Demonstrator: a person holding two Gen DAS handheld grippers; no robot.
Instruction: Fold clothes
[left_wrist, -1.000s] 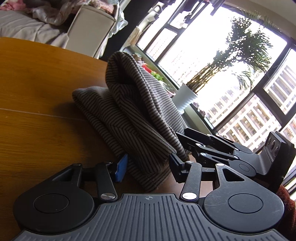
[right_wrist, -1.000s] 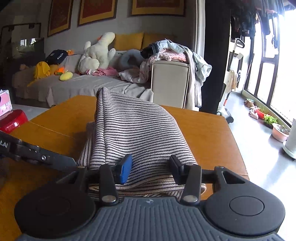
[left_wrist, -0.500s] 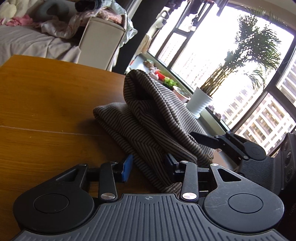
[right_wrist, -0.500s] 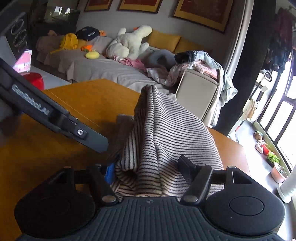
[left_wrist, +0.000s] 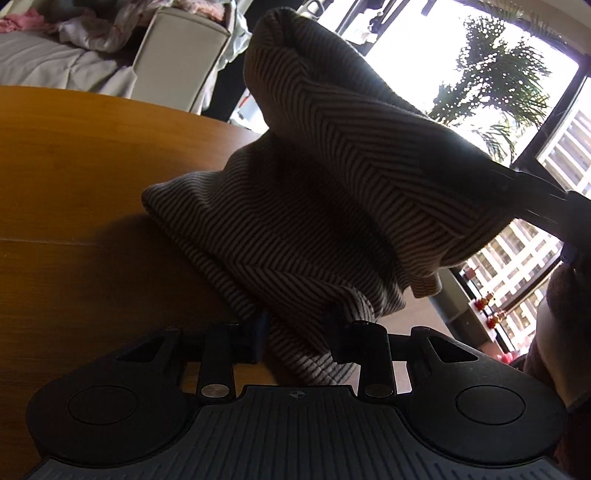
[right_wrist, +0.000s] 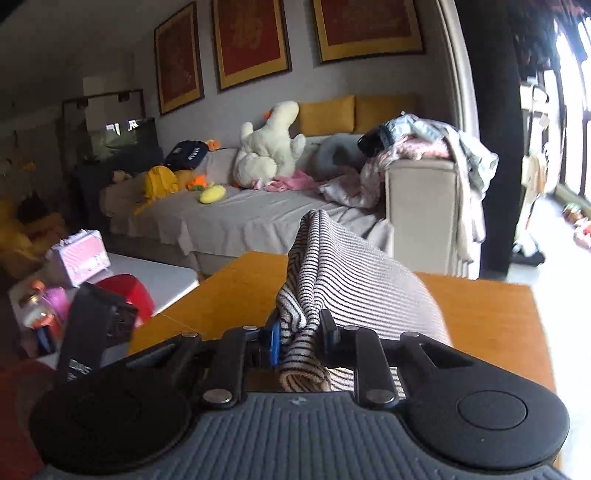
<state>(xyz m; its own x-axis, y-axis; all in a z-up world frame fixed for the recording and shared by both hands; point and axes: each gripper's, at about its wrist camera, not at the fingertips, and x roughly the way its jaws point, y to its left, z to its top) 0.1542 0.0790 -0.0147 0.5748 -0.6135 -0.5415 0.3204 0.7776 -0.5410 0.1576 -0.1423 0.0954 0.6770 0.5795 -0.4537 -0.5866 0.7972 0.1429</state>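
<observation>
Striped garment (left_wrist: 325, 206) lifted off the wooden worktop (left_wrist: 74, 177).
Clamped by both tongs, left (left_wrist: 295, 332) and right (right_wrist: 299, 332); lower folds shadowed, hem cut off.

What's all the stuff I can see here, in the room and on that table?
Striped garment: one, grey-white with dark stripes, on the table, lifted at two ends.
Table: one, orange-brown wood.
Sofa: one, grey cover, behind the table.
Plush duck: one, cream, on the sofa.
Cushions: two, mustard yellow, sofa back.
Clothes pile: mixed colours, on the sofa arm.
Framed pictures: three, red and gold, on the wall.
Potted palm: one, by the window.
Left gripper: black, jaws on the garment's near end.
Right gripper: black, jaws pinching bunched garment.
</observation>
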